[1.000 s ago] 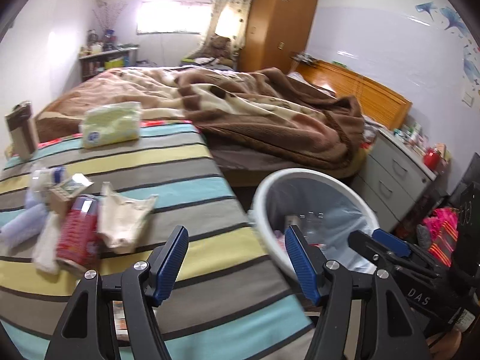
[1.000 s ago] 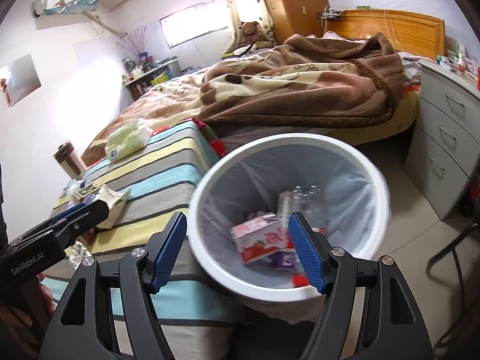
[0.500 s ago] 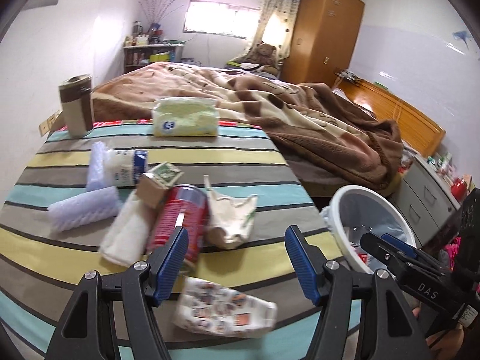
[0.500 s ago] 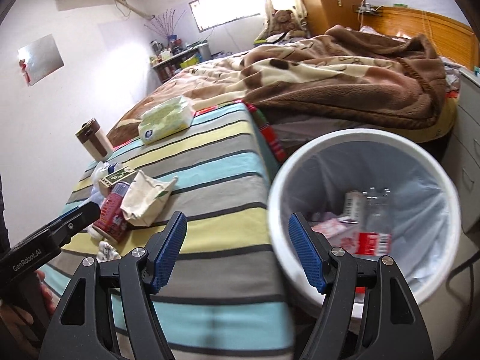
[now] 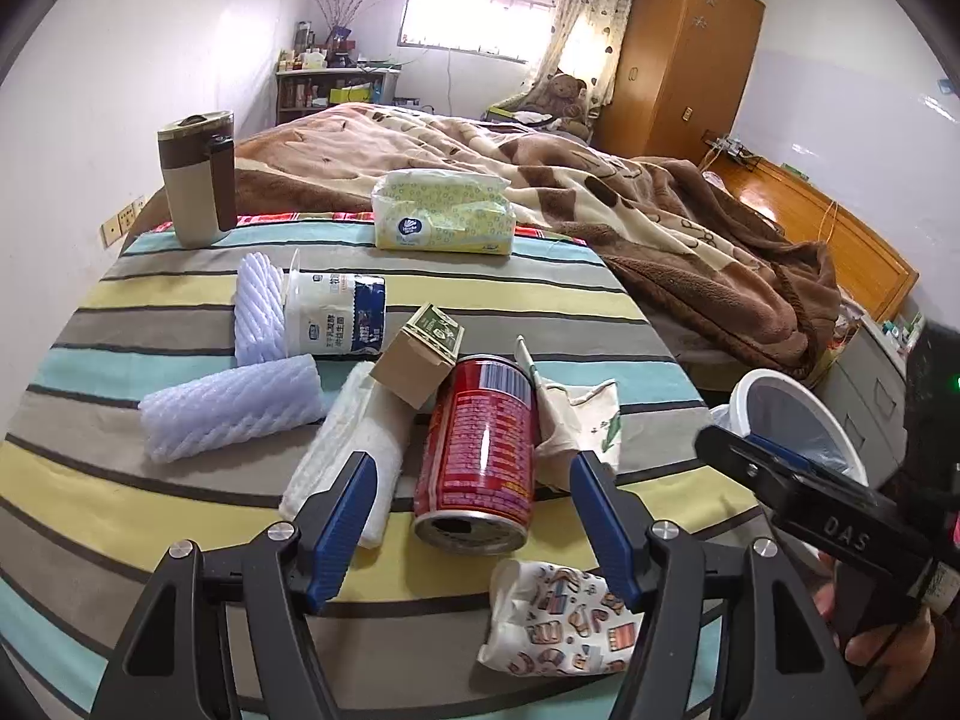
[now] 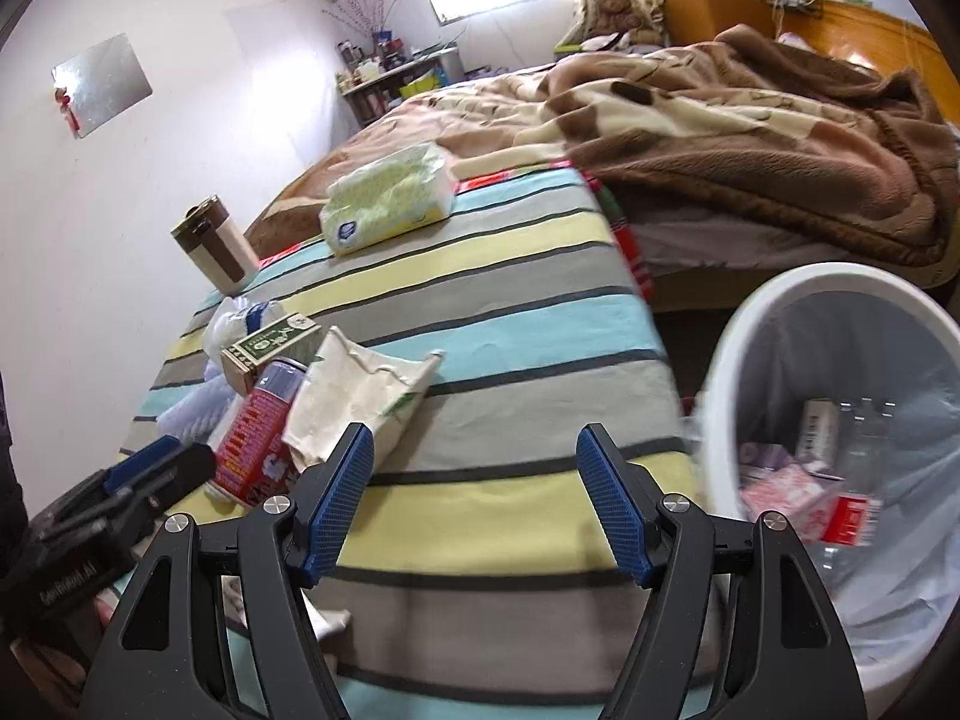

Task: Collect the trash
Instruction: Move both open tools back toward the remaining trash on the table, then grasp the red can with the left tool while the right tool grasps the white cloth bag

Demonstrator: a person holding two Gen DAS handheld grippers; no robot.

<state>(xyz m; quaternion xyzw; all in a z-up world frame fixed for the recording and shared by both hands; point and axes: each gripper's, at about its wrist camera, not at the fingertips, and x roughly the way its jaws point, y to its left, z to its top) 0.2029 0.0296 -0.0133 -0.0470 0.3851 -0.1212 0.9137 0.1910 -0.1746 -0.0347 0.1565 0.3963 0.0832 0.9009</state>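
Observation:
Trash lies in a heap on the striped cloth (image 5: pixel 180 504). In it are a red can (image 5: pixel 480 450) on its side, a cream paper bag (image 5: pixel 576 420), a small cardboard box (image 5: pixel 420 354), a yogurt bottle (image 5: pixel 336 315), two foam nets (image 5: pixel 234 405) and a patterned wrapper (image 5: pixel 558 624). My left gripper (image 5: pixel 474 519) is open, its pads either side of the can's near end without touching it. My right gripper (image 6: pixel 474 510) is open over bare cloth, with the can (image 6: pixel 258 444) and bag (image 6: pixel 354 396) to its left. The white lined bin (image 6: pixel 726 372) holds cartons and a bottle.
A tissue pack (image 5: pixel 444 210) and a brown cup (image 5: pixel 198 177) stand at the cloth's far edge. Behind them lies a bed with a brown blanket (image 5: pixel 660 228). The bin (image 5: pixel 744 396) stands on the floor off the cloth's right side, and grey drawers (image 5: pixel 870 384) are beyond it.
Both grippers have swung left, away from the bin and over the striped cloth. The left one has closed in on the red can. Neither gripper's opening has changed.

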